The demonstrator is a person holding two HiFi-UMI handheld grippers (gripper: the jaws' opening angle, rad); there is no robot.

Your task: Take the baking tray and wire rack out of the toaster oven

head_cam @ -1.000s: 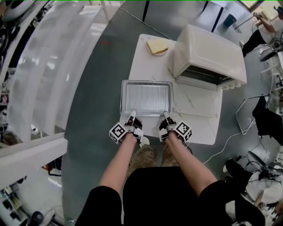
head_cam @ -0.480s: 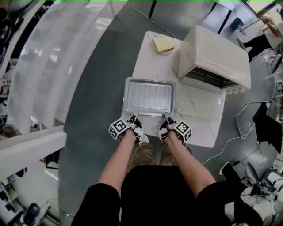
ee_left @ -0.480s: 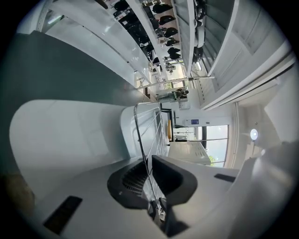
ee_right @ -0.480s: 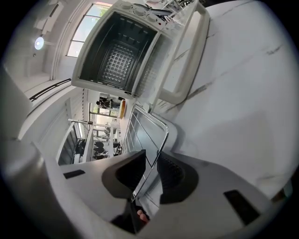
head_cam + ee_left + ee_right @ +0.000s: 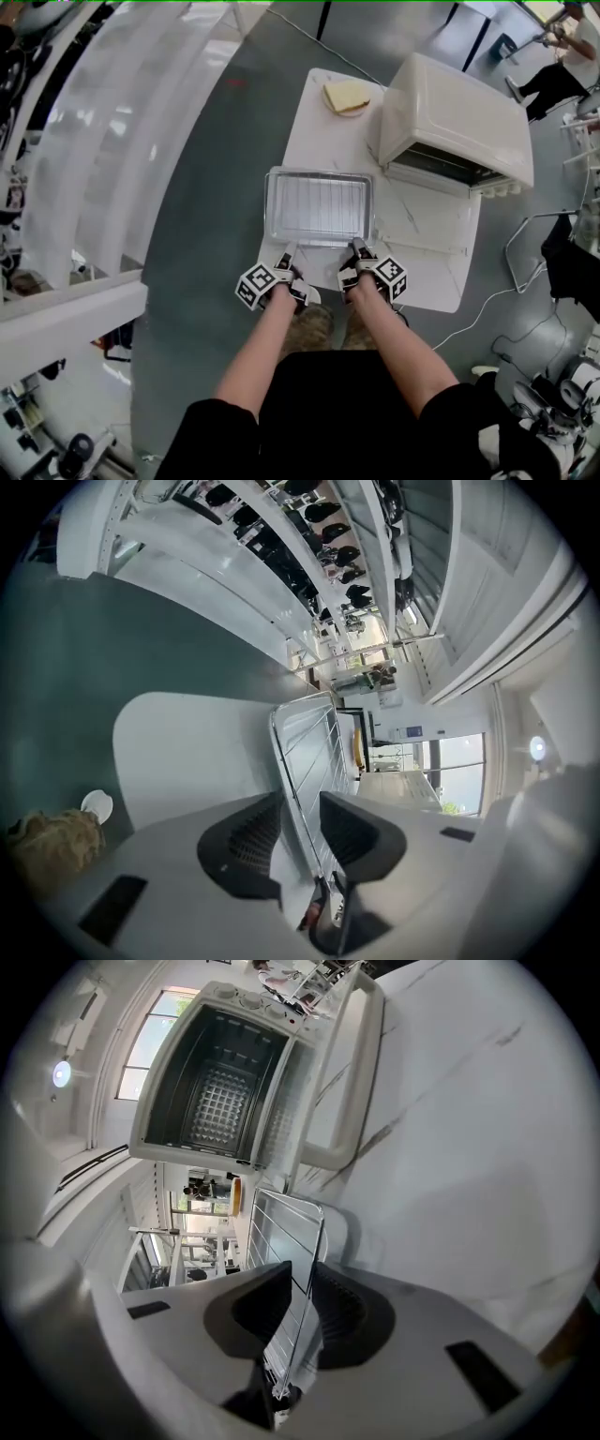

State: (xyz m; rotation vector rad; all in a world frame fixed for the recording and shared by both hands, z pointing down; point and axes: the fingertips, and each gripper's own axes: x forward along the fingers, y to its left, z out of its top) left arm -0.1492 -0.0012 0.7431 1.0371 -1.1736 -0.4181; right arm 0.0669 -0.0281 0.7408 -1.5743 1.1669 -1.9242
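Shallow silver metal baking tray [image 5: 270,208], thin wire rack [image 5: 319,206] in it, sits on the white counter [image 5: 424,239] beside the open cream toaster oven [image 5: 455,108] — toast slice [image 5: 347,96] beyond. Both the left claw [image 5: 286,251] and the right claw [image 5: 357,246] have just been opening, now spread about the near rim. Grey floor [image 5: 211,197] around.

The toaster oven's [image 5: 455,112] cavity is mostly hidden from overhead.
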